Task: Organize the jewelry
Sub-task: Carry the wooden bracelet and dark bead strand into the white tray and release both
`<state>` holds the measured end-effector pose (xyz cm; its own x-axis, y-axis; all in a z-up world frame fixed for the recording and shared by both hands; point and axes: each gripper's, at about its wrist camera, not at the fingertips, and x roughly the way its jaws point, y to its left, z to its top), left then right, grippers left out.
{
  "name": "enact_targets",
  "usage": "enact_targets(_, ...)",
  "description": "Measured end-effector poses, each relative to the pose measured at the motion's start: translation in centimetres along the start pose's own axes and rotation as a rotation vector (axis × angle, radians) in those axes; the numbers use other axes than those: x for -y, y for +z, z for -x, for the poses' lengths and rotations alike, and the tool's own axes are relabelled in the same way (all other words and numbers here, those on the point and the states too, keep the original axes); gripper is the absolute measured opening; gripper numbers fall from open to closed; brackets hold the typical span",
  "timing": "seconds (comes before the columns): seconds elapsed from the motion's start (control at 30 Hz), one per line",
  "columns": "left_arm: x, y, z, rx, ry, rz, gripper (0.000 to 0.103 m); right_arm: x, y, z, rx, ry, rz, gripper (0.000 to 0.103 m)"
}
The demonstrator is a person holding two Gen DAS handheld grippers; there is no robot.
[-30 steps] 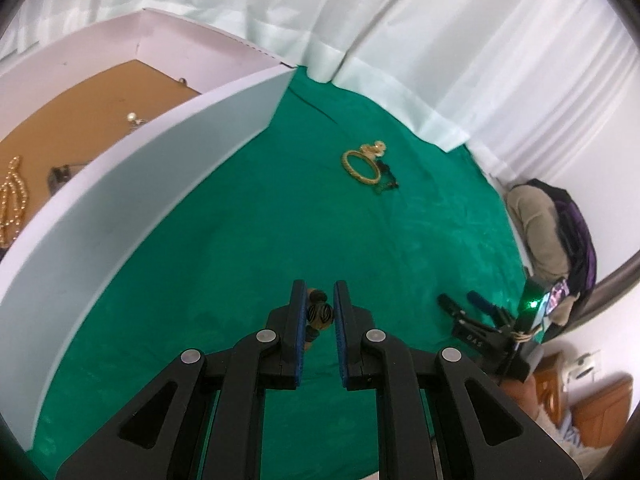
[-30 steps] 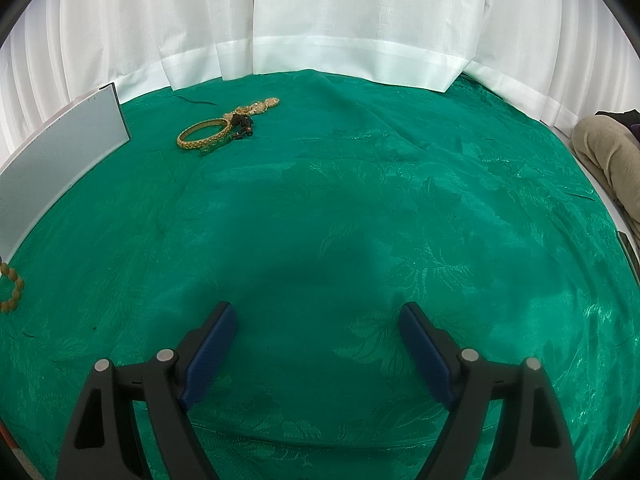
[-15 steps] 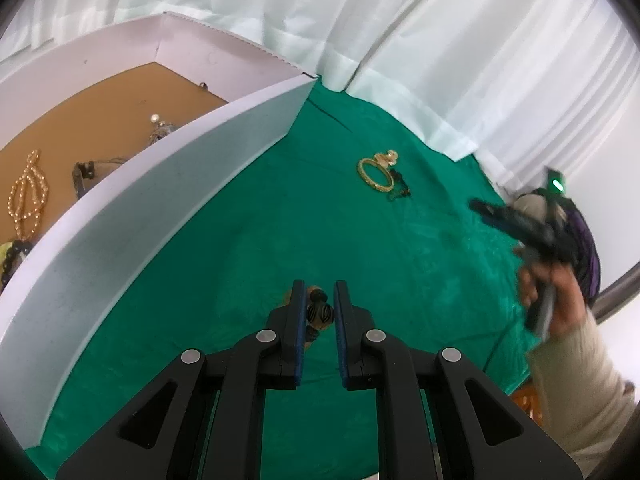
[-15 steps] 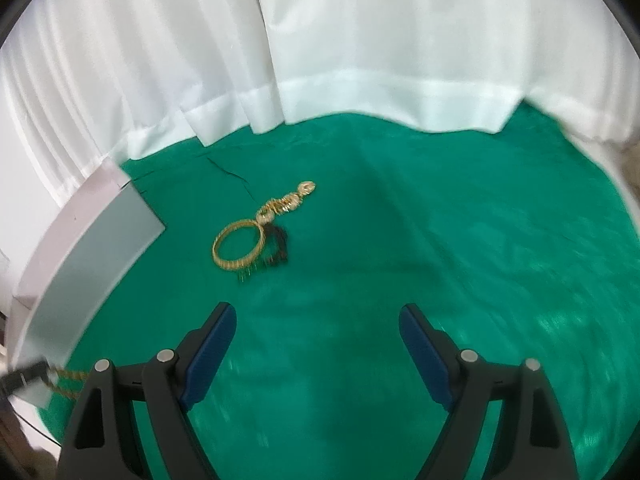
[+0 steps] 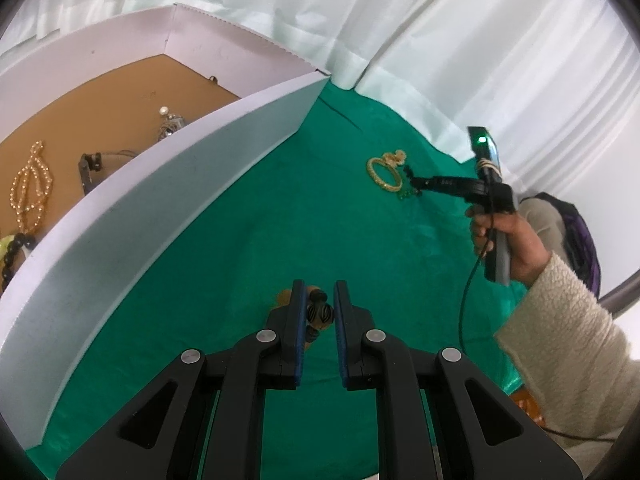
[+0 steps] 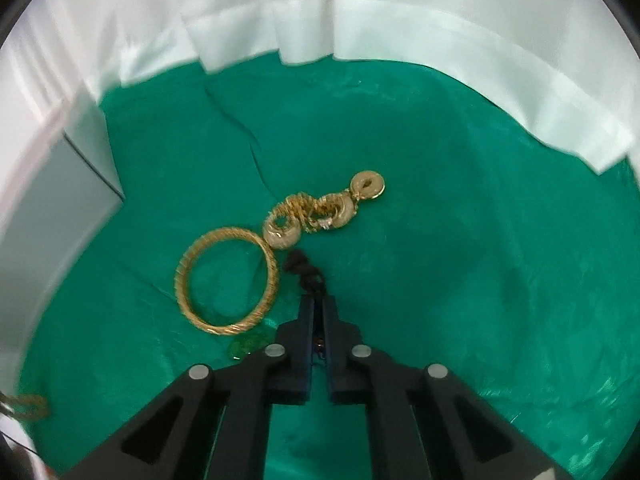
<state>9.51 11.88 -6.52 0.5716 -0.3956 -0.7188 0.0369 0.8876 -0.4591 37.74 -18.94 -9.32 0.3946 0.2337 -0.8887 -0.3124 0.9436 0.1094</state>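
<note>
My left gripper (image 5: 319, 300) is shut on a brown beaded bracelet (image 5: 319, 313) and holds it over the green cloth, beside the white box (image 5: 172, 168). My right gripper (image 6: 319, 304) is shut on a black cord piece (image 6: 306, 272) lying on the cloth. Beside it lie a gold bangle (image 6: 226, 282) and a gold ring chain (image 6: 324, 210). In the left wrist view the right gripper (image 5: 416, 180) touches the jewelry pile next to the bangle (image 5: 382, 174).
The box has a brown floor (image 5: 100, 120) holding a pearl strand (image 5: 30, 184), a pearl earring (image 5: 170, 122) and dark beads (image 5: 12, 252). White curtains (image 6: 320, 20) ring the cloth. A green item (image 6: 246, 346) lies by the bangle. A bag (image 5: 576, 232) sits far right.
My right gripper moved forward and down to the jewelry pile and closed on the black cord. My left gripper rose with the bracelet, showing more of the box's inside.
</note>
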Motion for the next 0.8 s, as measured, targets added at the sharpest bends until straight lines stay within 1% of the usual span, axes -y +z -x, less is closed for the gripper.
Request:
enact_targets(0.1, 0.6, 0.8, 1.5, 0.015, -0.049, 0.018, 0.011, 0.1, -0.1, 3.5, 0.056, 0.054, -0.030, 0.004)
enact_targets(0.13, 0.7, 1.1, 1.9, 0.019, -0.064, 0.023, 0.011, -0.2, -0.1, 5.2, 0.073, 0.078, -0.024, 0.004)
enact_targets(0.2, 1.3, 2.2, 4.1, 0.044, -0.105, 0.037, 0.011, -1.3, 0.1, 8.2, 0.102, 0.109, 0.001, 0.004)
enact_targets(0.23, 1.4, 2.6, 4.9, 0.054, -0.114, 0.040, 0.011, -2.0, 0.2, 9.5, 0.116, 0.122, 0.017, 0.004)
enact_targets(0.3, 1.7, 4.0, 8.3, 0.101, -0.139, 0.050, 0.011, -4.1, 0.6, 12.5, 0.152, 0.162, 0.051, 0.004)
enact_targets(0.37, 1.5, 5.2, 11.5, 0.151, -0.138, 0.058, 0.011, -6.3, 1.2, 14.8, 0.190, 0.214, 0.083, 0.004)
enact_targets(0.43, 1.1, 6.1, 14.7, 0.203, -0.118, 0.061, 0.011, -9.5, 2.0, 16.9, 0.229, 0.284, 0.120, 0.004)
enact_targets(0.5, 0.3, 6.9, 17.3, 0.245, -0.085, 0.062, 0.011, -13.4, 2.8, 17.3, 0.249, 0.341, 0.147, 0.004)
enact_targets(0.53, 0.0, 7.2, 17.9, 0.259, -0.070, 0.065, 0.011, -15.2, 3.1, 17.7, 0.257, 0.373, 0.165, 0.004)
enact_targets(0.57, -0.7, 7.5, 19.0, 0.281, -0.035, 0.067, 0.011, -17.4, 3.5, 17.9, 0.261, 0.410, 0.191, 0.004)
enact_targets(0.6, -1.2, 7.6, 19.6, 0.293, -0.010, 0.070, 0.011, -18.6, 3.7, 17.8, 0.261, 0.433, 0.206, 0.004)
enact_targets(0.63, -2.3, 7.8, 20.3, 0.305, 0.021, 0.085, 0.011, -20.2, 3.9, 17.9, 0.258, 0.456, 0.223, 0.004)
enact_targets(0.7, -4.0, 7.9, 20.9, 0.314, 0.055, 0.109, 0.011, -23.6, 4.2, 17.0, 0.238, 0.502, 0.254, 0.004)
enact_targets(0.8, -7.7, 7.8, 21.0, 0.312, 0.116, 0.164, 0.011, -28.8, 4.1, 14.9, 0.182, 0.560, 0.294, 0.004)
